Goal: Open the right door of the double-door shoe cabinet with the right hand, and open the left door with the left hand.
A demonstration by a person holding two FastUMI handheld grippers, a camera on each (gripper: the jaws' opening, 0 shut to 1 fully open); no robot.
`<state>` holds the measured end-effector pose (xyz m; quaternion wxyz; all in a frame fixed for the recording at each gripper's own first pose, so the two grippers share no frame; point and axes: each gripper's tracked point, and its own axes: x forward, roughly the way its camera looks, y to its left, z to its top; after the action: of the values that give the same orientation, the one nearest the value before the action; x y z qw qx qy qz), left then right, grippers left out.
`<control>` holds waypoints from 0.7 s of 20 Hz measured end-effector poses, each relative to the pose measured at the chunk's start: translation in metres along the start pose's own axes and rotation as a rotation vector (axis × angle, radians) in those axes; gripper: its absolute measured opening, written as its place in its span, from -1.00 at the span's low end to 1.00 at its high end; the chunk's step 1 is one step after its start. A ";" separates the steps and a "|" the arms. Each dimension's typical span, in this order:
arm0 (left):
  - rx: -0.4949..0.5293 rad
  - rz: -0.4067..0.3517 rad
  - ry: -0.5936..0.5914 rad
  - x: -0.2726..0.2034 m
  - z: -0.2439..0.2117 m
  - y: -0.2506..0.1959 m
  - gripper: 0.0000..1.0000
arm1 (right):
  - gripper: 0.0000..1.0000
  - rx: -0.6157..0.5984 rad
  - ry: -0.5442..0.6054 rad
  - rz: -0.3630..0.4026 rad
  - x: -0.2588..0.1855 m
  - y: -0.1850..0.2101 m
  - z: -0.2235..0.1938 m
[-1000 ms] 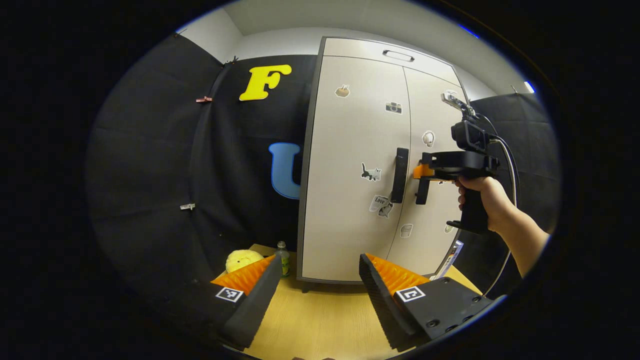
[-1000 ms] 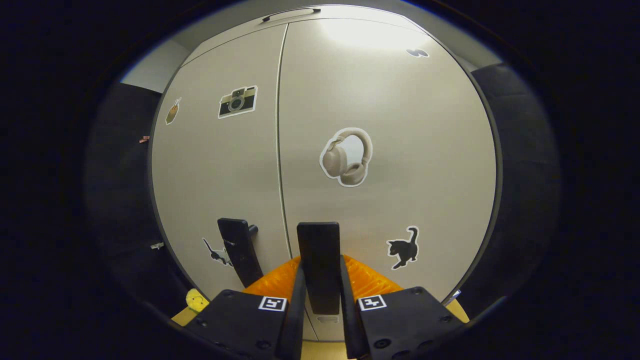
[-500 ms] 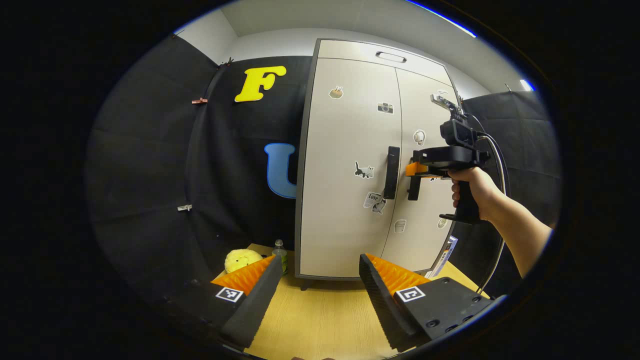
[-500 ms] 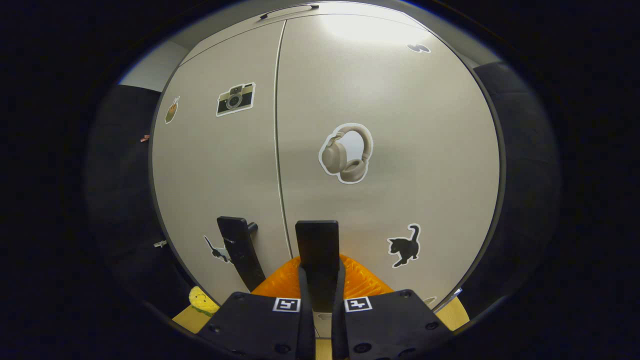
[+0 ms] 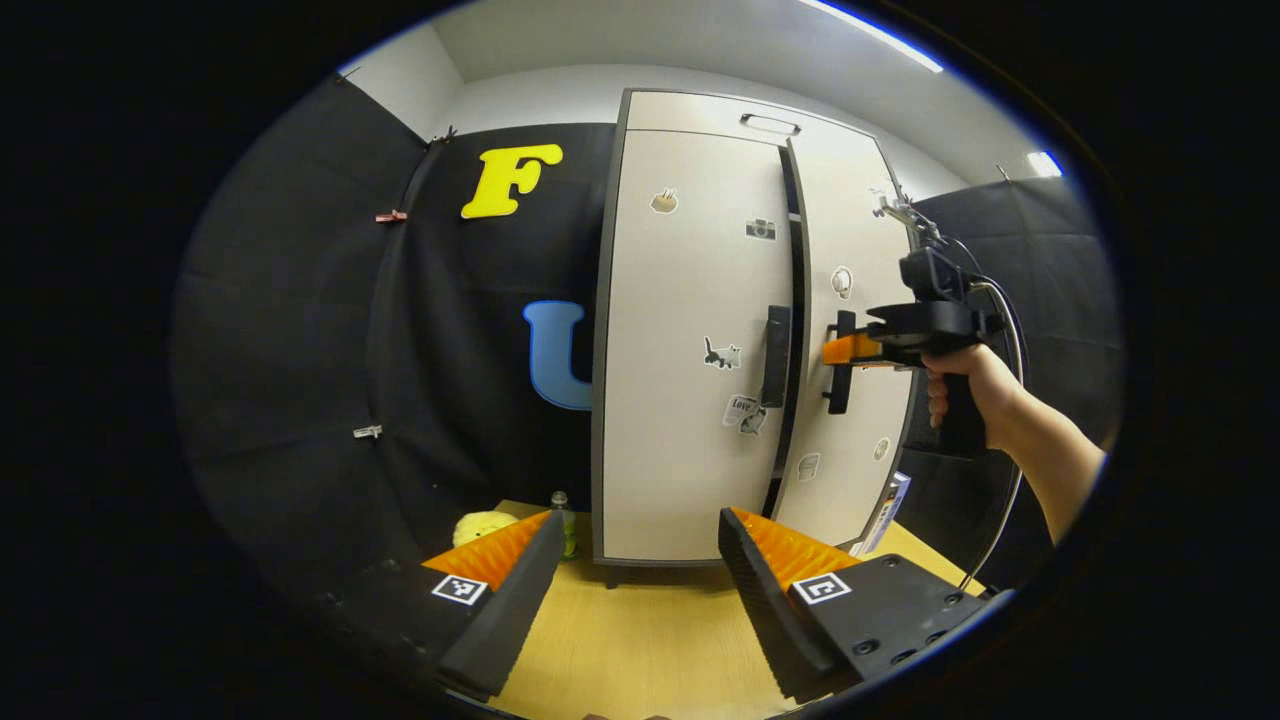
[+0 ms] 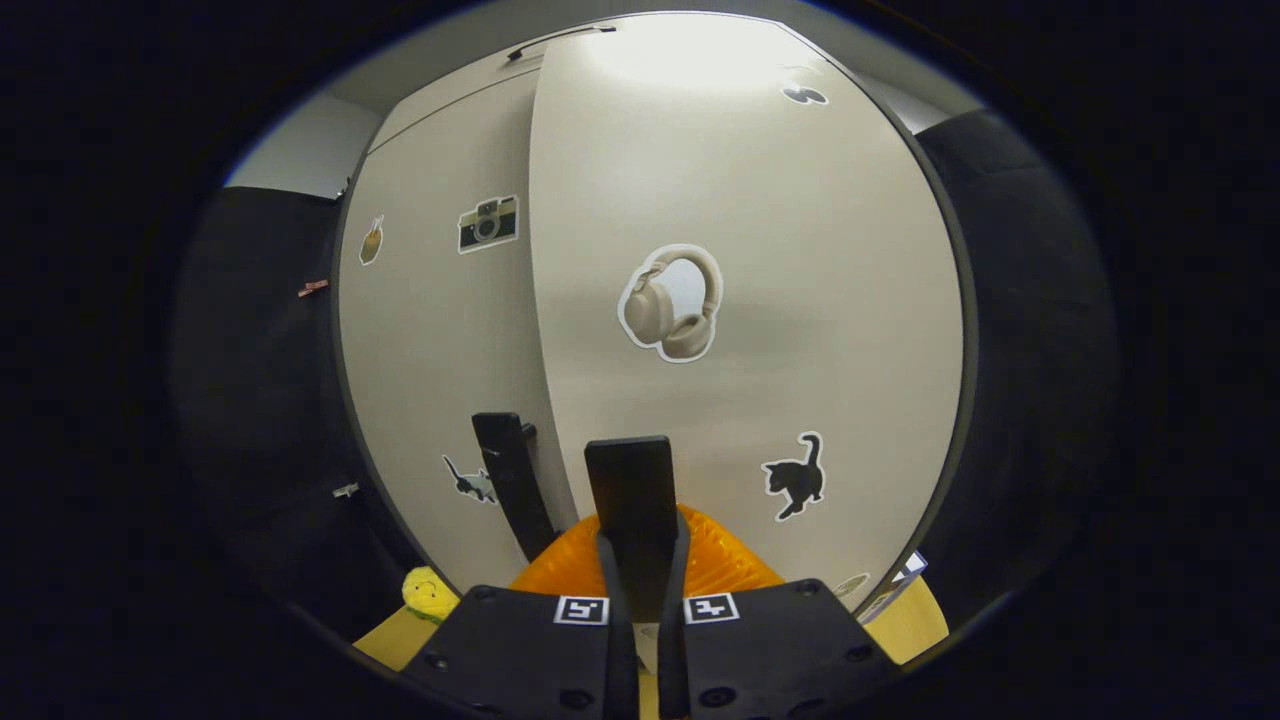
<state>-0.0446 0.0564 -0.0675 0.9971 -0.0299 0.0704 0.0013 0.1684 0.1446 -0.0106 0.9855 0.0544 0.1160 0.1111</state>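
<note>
step one in hand: right gripper (image 6: 640, 590) is clamping both jaws on the black bar handle of the beige right door (image 6: 760, 300), which is standing ajar with a dark gap at the seam (judging it needs a wider swing). left gripper (image 5: 640, 590) is hanging wide apart, holding nothing, well short of the beige left door's black handle (image 5: 776, 342). yellow plush toy (image 5: 482, 524) and small bottle (image 5: 566, 520) are sitting on the wooden bench (image 5: 640, 640) left of the cabinet, not blocking.

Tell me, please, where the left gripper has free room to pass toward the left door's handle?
The wooden tabletop before the left door lies bare, and the left handle stands free. It is crowded just right: the right gripper clamps the right handle, with the right door ajar. A bottle and yellow toy flank the cabinet's left corner.
</note>
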 end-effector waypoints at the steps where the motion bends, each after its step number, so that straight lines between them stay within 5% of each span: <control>1: -0.009 -0.015 0.002 0.000 0.000 -0.002 0.90 | -0.76 -0.001 -0.003 -0.008 -0.006 -0.002 0.000; 7: -0.008 -0.086 0.002 -0.002 0.004 -0.010 0.90 | -0.76 -0.005 -0.032 -0.055 -0.044 -0.020 0.000; 14: -0.008 -0.011 -0.011 -0.007 0.011 -0.023 0.92 | -0.77 -0.018 -0.026 -0.003 -0.072 -0.041 0.002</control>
<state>-0.0498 0.0342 -0.0539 0.9973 -0.0345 0.0647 -0.0036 0.1087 0.0884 0.0011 0.9876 0.0469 0.1022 0.1099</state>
